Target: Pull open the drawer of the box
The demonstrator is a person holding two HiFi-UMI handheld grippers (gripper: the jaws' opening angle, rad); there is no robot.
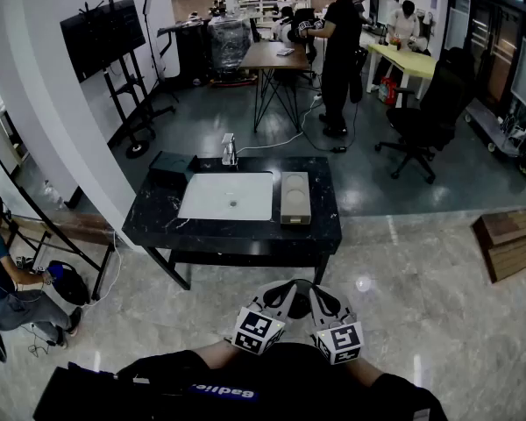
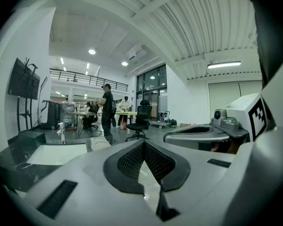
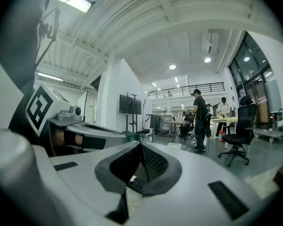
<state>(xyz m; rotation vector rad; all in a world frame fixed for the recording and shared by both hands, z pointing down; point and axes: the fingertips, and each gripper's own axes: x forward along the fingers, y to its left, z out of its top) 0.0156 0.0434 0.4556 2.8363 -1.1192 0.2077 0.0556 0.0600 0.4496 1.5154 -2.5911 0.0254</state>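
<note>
Approach stage, nothing started: left claw [image 2: 144, 146] and right claw [image 3: 140, 147] both clenched empty, well back from the desk [image 1: 158, 224]. Next move: walk up, open one, go for the box [image 1: 295, 197] drawer.

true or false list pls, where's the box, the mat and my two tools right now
1. The box sits on the black table, just right of the white mat. True.
2. The left tool is gripping the box. False: it is held close to the person's body, well short of the table.
3. The left tool and the right tool are both shut with nothing between their jaws. True.
4. The white mat lies on the floor. False: it lies on the black table.
</note>
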